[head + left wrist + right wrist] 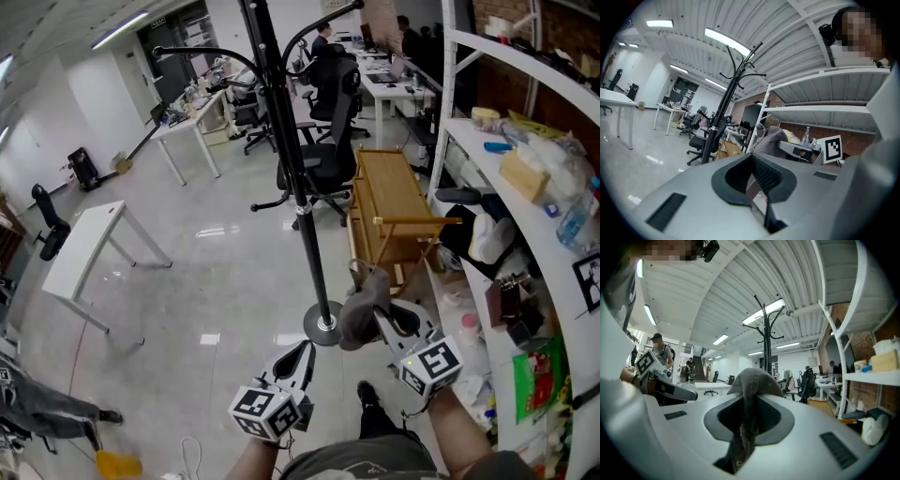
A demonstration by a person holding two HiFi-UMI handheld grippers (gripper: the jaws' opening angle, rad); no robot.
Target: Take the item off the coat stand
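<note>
The black coat stand runs from the top of the head view down to its round base on the pale floor. A limp grey cloth item hangs just right of the base, clear of the stand's hooks. My right gripper is shut on it. In the right gripper view the cloth bulges over the closed jaws, with the stand behind it. My left gripper is lower left of the base, shut and holding nothing. Its own view shows the stand and the grey item.
A wooden cart stands just right of the stand. White shelving loaded with clutter lines the right side. Black office chairs are behind the stand, and a white table is at the left. People stand far back.
</note>
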